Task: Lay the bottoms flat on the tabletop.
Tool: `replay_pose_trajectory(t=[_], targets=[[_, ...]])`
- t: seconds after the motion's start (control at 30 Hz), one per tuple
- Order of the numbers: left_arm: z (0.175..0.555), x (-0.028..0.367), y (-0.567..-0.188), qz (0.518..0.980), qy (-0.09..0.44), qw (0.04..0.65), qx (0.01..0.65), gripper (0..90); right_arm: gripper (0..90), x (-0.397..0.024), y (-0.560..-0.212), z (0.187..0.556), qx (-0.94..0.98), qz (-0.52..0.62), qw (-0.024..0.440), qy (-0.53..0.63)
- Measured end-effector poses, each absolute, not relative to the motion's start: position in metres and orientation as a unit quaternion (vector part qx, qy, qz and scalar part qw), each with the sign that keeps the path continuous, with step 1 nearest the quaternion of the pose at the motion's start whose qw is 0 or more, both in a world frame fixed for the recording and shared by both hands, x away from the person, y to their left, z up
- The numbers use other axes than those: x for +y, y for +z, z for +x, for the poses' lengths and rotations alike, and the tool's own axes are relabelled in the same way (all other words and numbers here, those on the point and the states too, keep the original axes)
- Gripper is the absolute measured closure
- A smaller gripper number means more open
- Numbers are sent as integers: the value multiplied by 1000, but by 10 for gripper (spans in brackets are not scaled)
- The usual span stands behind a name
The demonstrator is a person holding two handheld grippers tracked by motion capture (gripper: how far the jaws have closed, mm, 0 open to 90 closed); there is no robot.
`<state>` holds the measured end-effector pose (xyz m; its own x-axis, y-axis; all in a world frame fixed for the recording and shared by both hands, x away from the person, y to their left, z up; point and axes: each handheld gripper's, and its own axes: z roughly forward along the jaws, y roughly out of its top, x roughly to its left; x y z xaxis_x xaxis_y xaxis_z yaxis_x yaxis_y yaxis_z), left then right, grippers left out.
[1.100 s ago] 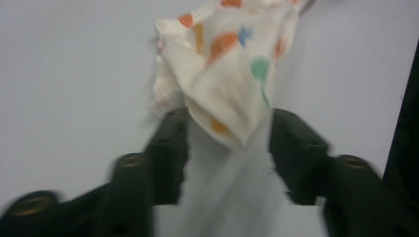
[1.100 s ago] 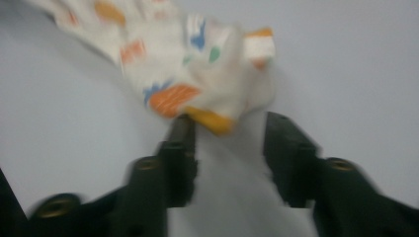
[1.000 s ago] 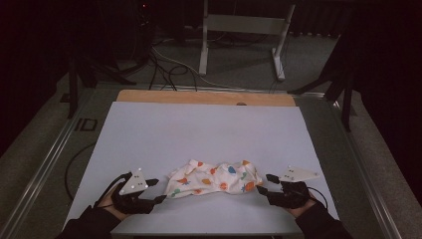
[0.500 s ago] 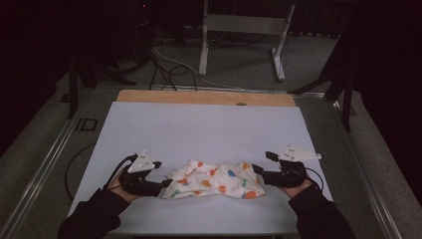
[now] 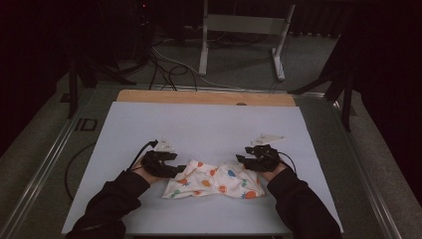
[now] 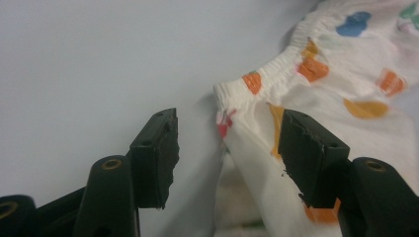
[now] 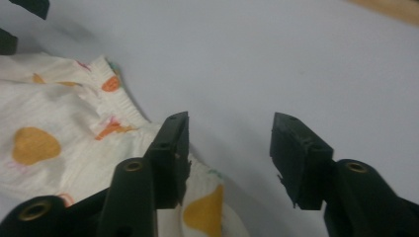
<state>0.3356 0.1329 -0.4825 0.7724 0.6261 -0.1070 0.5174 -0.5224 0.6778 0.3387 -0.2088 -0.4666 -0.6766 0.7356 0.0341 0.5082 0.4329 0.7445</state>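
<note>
A small white garment [image 5: 214, 180] with coloured prints and an elastic hem lies bunched near the front of the white table sheet [image 5: 199, 124]. My left gripper [image 5: 179, 169] is at its left end. In the left gripper view its jaws [image 6: 225, 143] have just been closing, and the hem corner of the garment [image 6: 341, 79] sits between the pads without being pinched. My right gripper [image 5: 242, 160] is at the garment's right end. Its jaws [image 7: 228, 148] have also just been closing. One pad lies over the garment [image 7: 54, 123], and bare sheet shows in the gap.
A wooden strip [image 5: 204, 97] runs along the table's far edge. Beyond it a metal stand [image 5: 239, 30] and cables [image 5: 169, 69] are on the floor. Metal rails [image 5: 45, 169] line the table's sides. The sheet behind the garment is bare.
Both hands have moved forward from the table's near edge and inward to the garment's two ends. Both pairs of jaws stand narrower. The garment has stayed in place.
</note>
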Motion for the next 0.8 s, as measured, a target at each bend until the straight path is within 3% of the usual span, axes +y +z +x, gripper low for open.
replay_pose_trajectory(t=[0.43, 0.8], targets=[[344, 113, -507, 883, 57, 326, 332, 529, 575, -210, -498, 335, 859, 386, 116, 317], [342, 110, -511, 888, 46, 325, 321, 702, 636, -215, -505, 318, 865, 392, 97, 298]])
